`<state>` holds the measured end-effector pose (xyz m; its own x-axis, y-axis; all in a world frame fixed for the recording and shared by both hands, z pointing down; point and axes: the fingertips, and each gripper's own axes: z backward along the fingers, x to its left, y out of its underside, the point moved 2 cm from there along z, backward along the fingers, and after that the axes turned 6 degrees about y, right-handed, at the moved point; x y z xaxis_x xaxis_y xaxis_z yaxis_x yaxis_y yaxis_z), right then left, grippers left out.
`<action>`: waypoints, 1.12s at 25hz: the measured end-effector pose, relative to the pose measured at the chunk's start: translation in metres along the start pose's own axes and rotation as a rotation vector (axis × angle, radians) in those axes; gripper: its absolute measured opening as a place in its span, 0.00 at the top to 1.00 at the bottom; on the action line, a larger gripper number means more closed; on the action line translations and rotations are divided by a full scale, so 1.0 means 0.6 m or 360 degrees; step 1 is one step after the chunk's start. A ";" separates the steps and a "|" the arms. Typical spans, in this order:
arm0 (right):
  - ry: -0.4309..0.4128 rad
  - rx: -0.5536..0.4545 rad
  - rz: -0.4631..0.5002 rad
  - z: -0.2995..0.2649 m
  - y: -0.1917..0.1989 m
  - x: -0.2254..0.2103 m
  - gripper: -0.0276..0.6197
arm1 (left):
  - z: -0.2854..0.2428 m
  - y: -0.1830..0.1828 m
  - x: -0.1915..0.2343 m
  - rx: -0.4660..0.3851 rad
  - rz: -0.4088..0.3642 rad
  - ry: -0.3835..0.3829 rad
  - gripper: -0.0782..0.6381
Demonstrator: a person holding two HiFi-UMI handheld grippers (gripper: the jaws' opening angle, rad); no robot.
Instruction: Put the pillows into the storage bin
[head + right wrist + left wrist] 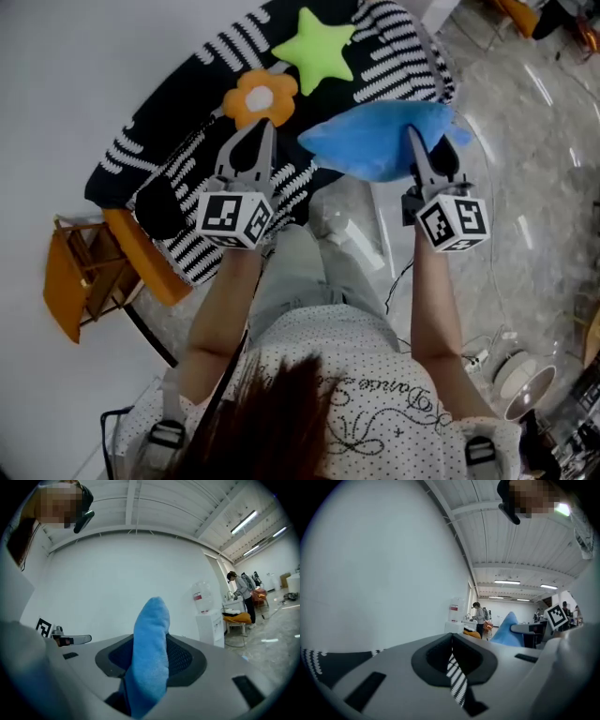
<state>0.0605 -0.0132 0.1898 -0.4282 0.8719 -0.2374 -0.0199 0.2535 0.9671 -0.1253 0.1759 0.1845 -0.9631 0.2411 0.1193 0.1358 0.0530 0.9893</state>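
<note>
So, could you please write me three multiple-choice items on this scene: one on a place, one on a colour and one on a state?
1. Where is the orange flower shape?
A. in a cardboard box
B. on the black-and-white striped fabric, beside the green star shape
C. on a shelf

2. What colour is the soft plush pillow in the right gripper?
A. blue
B. red
C. grey

3. How are the left gripper jaws?
A. wide open, empty
B. shut on the striped fabric
C. shut on the star

Answers:
1. B, stripes surround it in the head view.
2. A, blue plush fills those jaws.
3. B, a striped strip is pinched between the closed jaws.
</note>
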 end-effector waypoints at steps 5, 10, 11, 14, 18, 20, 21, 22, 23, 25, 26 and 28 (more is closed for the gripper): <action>0.0202 0.0005 -0.0068 0.035 0.021 -0.101 0.65 | -0.110 0.029 -0.061 0.0084 -0.0038 0.0208 0.88; 0.0393 0.0040 -0.0112 0.035 0.040 -0.192 0.65 | -0.233 0.050 -0.094 0.0100 -0.0013 0.0384 0.88; 0.0431 0.0048 -0.0113 0.036 0.042 -0.205 0.65 | -0.256 0.053 -0.103 0.0101 -0.0019 0.0426 0.88; 0.0521 0.0061 -0.0104 0.030 0.047 -0.242 0.65 | -0.321 0.063 -0.124 0.0109 -0.0023 0.0548 0.88; 0.0608 0.0088 -0.0100 0.010 0.063 -0.295 0.65 | -0.405 0.084 -0.136 0.0159 0.0009 0.0683 0.88; 0.0657 0.0108 -0.0097 0.004 0.075 -0.319 0.65 | -0.440 0.099 -0.137 0.0196 0.0020 0.0737 0.88; 0.0688 0.0114 -0.0093 0.002 0.082 -0.330 0.65 | -0.455 0.107 -0.138 0.0213 0.0019 0.0760 0.88; 0.0718 0.0118 -0.0093 0.002 0.088 -0.341 0.65 | -0.469 0.116 -0.138 0.0226 0.0014 0.0781 0.88; 0.0746 0.0123 -0.0095 0.001 0.096 -0.351 0.65 | -0.481 0.125 -0.138 0.0234 0.0005 0.0800 0.88; 0.0788 0.0162 -0.0100 0.006 0.118 -0.371 0.65 | -0.501 0.143 -0.139 0.0247 -0.0004 0.0824 0.88; 0.0806 0.0189 -0.0107 0.010 0.130 -0.381 0.65 | -0.508 0.153 -0.140 0.0257 0.0001 0.0826 0.88; 0.0835 0.0234 -0.0121 0.014 0.154 -0.402 0.65 | -0.522 0.176 -0.142 0.0284 0.0024 0.0821 0.88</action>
<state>0.1695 -0.1965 0.3358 -0.8242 0.5327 -0.1923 0.0421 0.3962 0.9172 -0.1016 -0.1427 0.3051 -0.9436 -0.2614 0.2032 0.1443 0.2276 0.9630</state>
